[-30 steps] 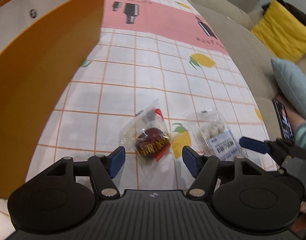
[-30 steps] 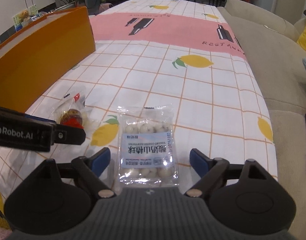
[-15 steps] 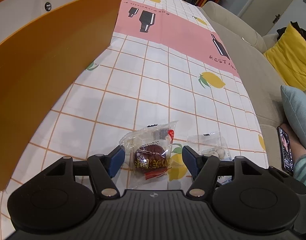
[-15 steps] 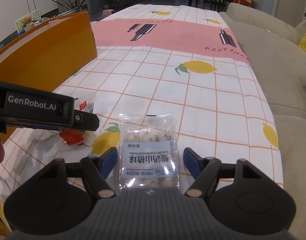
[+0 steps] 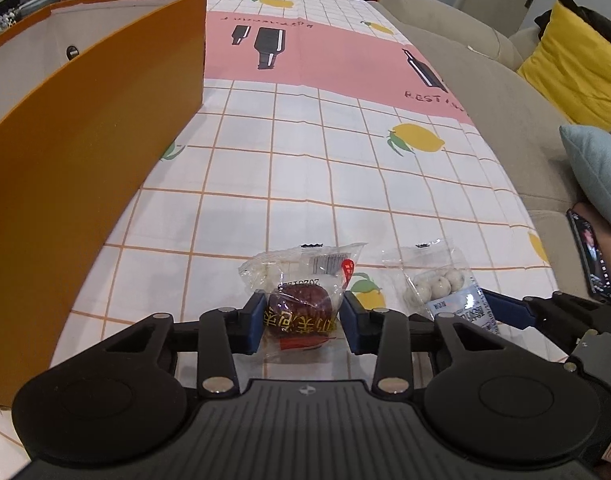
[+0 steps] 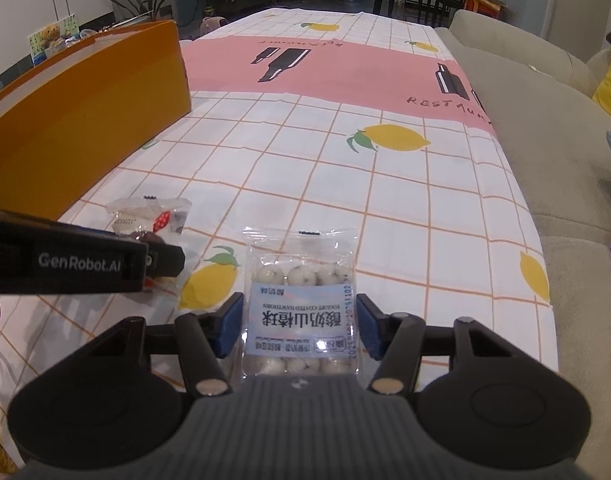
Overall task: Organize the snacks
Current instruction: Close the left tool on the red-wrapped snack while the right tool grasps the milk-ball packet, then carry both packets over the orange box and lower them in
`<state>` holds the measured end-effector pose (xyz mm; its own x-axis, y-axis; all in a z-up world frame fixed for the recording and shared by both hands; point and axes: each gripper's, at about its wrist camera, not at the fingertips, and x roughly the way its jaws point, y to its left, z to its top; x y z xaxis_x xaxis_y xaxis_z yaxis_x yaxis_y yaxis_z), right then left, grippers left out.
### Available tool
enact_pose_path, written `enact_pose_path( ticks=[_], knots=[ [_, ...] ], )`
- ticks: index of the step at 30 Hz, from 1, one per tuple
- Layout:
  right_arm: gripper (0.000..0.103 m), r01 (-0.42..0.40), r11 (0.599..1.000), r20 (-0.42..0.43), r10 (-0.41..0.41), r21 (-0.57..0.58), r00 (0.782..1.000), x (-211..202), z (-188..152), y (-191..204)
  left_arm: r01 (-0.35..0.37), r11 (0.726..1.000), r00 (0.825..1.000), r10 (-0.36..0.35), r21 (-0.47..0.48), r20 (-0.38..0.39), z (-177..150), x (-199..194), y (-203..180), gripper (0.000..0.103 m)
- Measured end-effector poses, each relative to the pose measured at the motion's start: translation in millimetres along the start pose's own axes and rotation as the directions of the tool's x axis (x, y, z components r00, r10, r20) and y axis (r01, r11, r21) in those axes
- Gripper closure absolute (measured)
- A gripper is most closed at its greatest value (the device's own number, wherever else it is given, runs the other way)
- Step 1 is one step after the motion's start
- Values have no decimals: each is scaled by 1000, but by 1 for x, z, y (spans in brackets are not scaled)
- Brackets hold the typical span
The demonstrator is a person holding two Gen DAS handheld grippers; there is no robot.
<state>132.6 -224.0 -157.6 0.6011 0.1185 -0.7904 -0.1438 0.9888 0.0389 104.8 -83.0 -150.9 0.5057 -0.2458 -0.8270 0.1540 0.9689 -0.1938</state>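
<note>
My left gripper [image 5: 301, 322] is shut on a clear packet with a dark red snack [image 5: 301, 308], low over the tablecloth. The packet also shows in the right wrist view [image 6: 149, 220], behind the left gripper's arm. My right gripper [image 6: 298, 328] is shut on a clear packet of white yogurt-coated balls [image 6: 299, 300], its blue pads pressing both sides. That packet also shows in the left wrist view [image 5: 441, 288], to the right of the red snack. A tall orange box [image 5: 77, 152] with a white inside stands open at the left.
The table carries a checked cloth with lemons and a pink band [image 5: 325, 60]. A beige sofa [image 5: 485, 92] runs along the right edge with a yellow cushion [image 5: 573, 64] and a pale blue cushion [image 5: 597, 176]. A phone [image 5: 585, 256] lies at the right.
Both grippers moved down and forward around their packets and closed their jaws on them. The left one now grips the red snack, the right one the white-ball packet.
</note>
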Motion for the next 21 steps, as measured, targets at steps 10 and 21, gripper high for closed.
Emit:
enact_pose_path(
  ticks=[10,21],
  knots=[
    [48,-24,999,51,22,35,998,-19,14,1,18,998,999,-20,62,31,18,-28,-5,60],
    [48,-82,997,147,83,-12,986,-50,46,25,31,982,995,-48,185,87,64,-88,-2,60]
  ],
)
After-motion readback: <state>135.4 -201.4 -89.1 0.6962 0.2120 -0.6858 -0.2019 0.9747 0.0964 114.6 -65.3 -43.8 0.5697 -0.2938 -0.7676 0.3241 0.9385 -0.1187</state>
